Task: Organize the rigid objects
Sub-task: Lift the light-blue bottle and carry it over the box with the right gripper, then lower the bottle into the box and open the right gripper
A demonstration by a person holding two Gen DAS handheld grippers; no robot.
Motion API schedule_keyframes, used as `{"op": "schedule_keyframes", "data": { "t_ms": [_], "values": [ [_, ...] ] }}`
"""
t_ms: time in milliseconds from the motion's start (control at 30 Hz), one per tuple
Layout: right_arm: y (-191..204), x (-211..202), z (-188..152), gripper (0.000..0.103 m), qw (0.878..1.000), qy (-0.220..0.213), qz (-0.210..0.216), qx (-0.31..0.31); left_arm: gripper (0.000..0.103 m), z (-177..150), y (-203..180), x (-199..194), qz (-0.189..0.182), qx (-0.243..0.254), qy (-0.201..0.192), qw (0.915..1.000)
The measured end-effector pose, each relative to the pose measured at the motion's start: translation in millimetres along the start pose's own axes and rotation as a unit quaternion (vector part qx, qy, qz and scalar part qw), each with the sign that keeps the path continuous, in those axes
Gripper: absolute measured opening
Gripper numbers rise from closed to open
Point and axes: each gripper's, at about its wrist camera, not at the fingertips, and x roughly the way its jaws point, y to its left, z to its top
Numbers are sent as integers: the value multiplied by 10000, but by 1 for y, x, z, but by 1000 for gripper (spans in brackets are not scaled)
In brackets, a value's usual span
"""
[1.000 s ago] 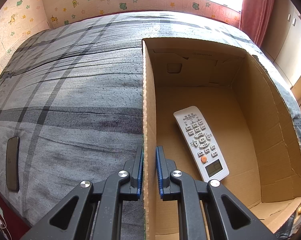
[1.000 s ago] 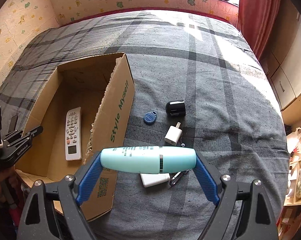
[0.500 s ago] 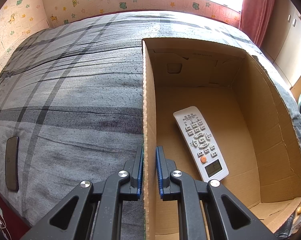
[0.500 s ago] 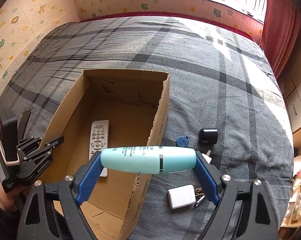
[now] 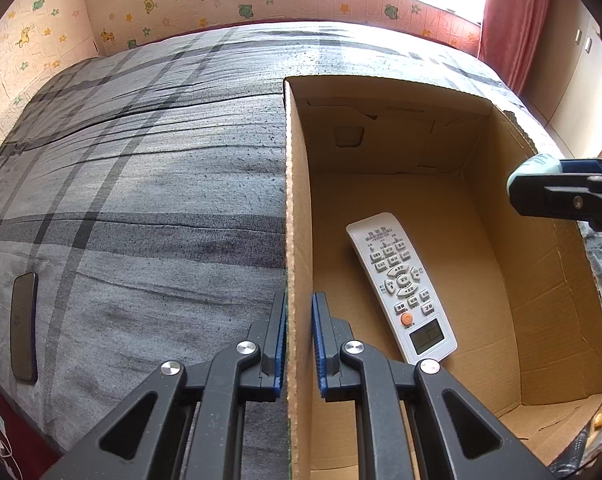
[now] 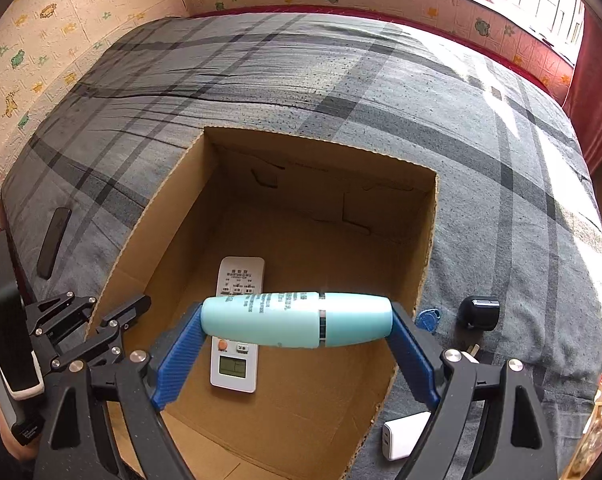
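Observation:
An open cardboard box [image 5: 299, 208] [image 6: 321, 148] sits on a grey plaid bed. My left gripper [image 5: 299, 340] is shut on the box's left wall. Inside on the floor lies a white remote control [image 5: 401, 286] [image 6: 237, 364]. My right gripper [image 6: 297, 340] is shut on a light teal bottle [image 6: 297, 318], held crosswise by its two ends above the box opening, over the remote. In the left wrist view that bottle's end [image 5: 535, 166] and the right gripper's finger show at the box's right wall.
On the bedspread right of the box lie a blue key fob [image 6: 429, 318], a black cap-like object [image 6: 480, 312] and a white charger [image 6: 405, 436]. A dark phone [image 5: 23, 326] [image 6: 53, 242] lies left of the box. A hand holds the left gripper's body [image 6: 61, 336].
My right gripper has carried the teal bottle leftward from over the bedspread to over the box opening. The left gripper has kept its hold on the box wall.

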Motion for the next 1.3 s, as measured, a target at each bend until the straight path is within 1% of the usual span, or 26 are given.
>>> {"op": "schedule_keyframes", "data": {
  "t_ms": [367,500,667,833,1067,1300],
  "values": [
    [15,53,19,91,9986,532,-32,4,13,0,3,0,-44,-23,0,10000],
    [21,65,22,91,9971,605,-438,-155,13,0,2,1,-40,-2,6,10000],
    [25,69,24,91,9957,636,-630,-227,13,0,3,1,-54,-31,10,10000],
    [29,67,26,91,9966,610,-501,-256,13,0,3,1,-42,-17,3,10000],
    [31,85,27,91,9954,880,-342,-130,13,0,3,1,-61,-33,0,10000],
    [25,91,27,91,9952,935,-295,24,13,0,4,0,-61,-39,2,10000]
  ]
}}
